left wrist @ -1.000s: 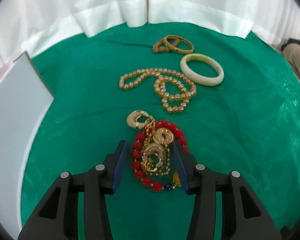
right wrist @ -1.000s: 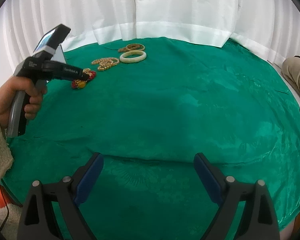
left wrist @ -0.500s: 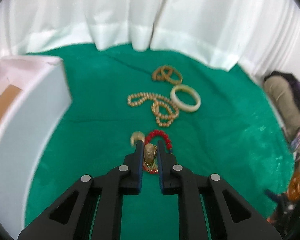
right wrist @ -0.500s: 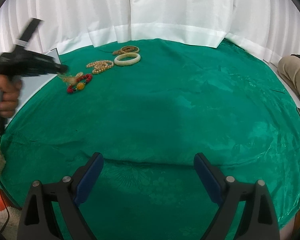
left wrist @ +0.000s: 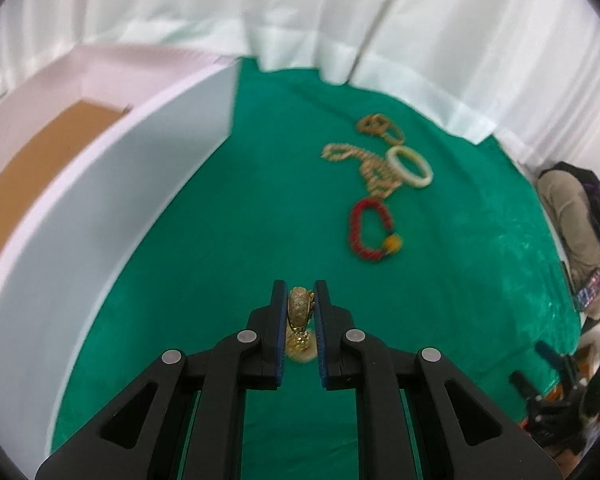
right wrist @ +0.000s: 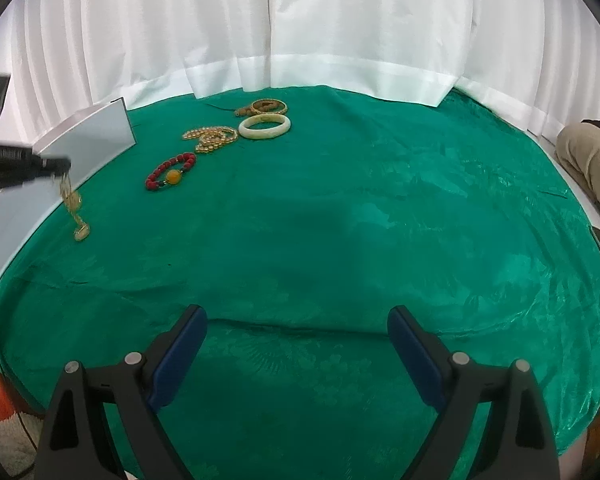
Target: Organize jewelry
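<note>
White curtains ring a table (right wrist: 340,208) under green cloth; a second ago the left tongs (left wrist: 299,304) stood apart around a gold chain lying tangled on the red bracelet (left wrist: 370,228); now they are clamped on the chain (left wrist: 298,312) and have carried it clear, toward the white box (left wrist: 112,184) at nine o'clock; the bracelet lies alone on the cloth at one o'clock of the tongs, beside the pearl strand (left wrist: 364,164) and white bangle (left wrist: 410,161); so I judge the first piece is separated and on its way to the box.

From the right view the chain (right wrist: 73,204) hangs from the left tongs (right wrist: 62,163), long axis near upright, slanting toward five o'clock, its pendant lowest and close to the cloth.

Right tongs (right wrist: 298,344) stand wide apart, holding nothing, low over bare cloth.
</note>
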A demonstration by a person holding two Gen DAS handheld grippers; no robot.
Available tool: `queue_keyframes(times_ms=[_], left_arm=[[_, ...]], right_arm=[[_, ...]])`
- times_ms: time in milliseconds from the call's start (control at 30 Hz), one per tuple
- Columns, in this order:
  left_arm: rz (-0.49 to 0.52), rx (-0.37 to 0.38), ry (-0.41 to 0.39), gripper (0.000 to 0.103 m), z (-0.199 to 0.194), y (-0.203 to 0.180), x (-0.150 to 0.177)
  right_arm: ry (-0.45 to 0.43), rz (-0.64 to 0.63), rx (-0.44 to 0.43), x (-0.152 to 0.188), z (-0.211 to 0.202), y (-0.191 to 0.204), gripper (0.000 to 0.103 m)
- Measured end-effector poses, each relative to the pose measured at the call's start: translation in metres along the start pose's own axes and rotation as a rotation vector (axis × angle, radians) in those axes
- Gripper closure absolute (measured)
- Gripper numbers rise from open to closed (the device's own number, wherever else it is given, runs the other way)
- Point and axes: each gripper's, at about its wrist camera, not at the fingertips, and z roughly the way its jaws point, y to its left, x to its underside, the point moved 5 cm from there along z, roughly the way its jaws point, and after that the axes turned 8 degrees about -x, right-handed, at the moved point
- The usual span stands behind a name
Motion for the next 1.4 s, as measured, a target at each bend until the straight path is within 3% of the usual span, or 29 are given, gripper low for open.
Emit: queue_keyframes(times_ms=[200, 233, 367, 667, 933, 1033, 1167, 1333, 1400], left_arm=[[-0.028, -0.03, 0.025, 0.091, 0.005, 0.027, 0.018], [-0.028, -0.036, 0.025, 0.086, 0.004, 0.029, 0.019], [-0.039, -0.026, 0.003, 0.043, -0.003, 0.035, 0.022], [-0.031, 0.017, -0.028, 0.036, -0.024, 0.048, 0.021], [-0.102, 0.055, -0.035, 0.029, -0.032, 0.066, 0.013], [0.008, 0.074, 0.029, 0.027, -0.013, 0.04, 0.018], [0.162, -0.004, 0.033, 0.027, 0.013, 0.013, 0.025], [0.202, -0.069, 0.043, 0.027, 0.044, 0.011, 0.029], [0.208, -0.053, 0.034, 0.038, 0.043, 0.009, 0.032]], right_arm=[[0.007, -0.021, -0.004, 0.003, -0.002, 0.01, 0.01], [0.007, -0.025, -0.005, 0.003, -0.002, 0.012, 0.01], [0.007, -0.037, -0.008, 0.004, -0.004, 0.018, 0.01], [0.007, -0.04, -0.006, 0.005, -0.008, 0.02, 0.01], [0.024, -0.034, -0.014, 0.009, -0.002, 0.023, 0.01], [0.025, -0.052, -0.021, 0.01, -0.001, 0.03, 0.01], [0.018, -0.068, -0.021, 0.009, -0.002, 0.035, 0.01], [0.023, -0.058, -0.01, 0.011, -0.003, 0.031, 0.01], [0.021, -0.052, -0.005, 0.012, -0.003, 0.028, 0.01]])
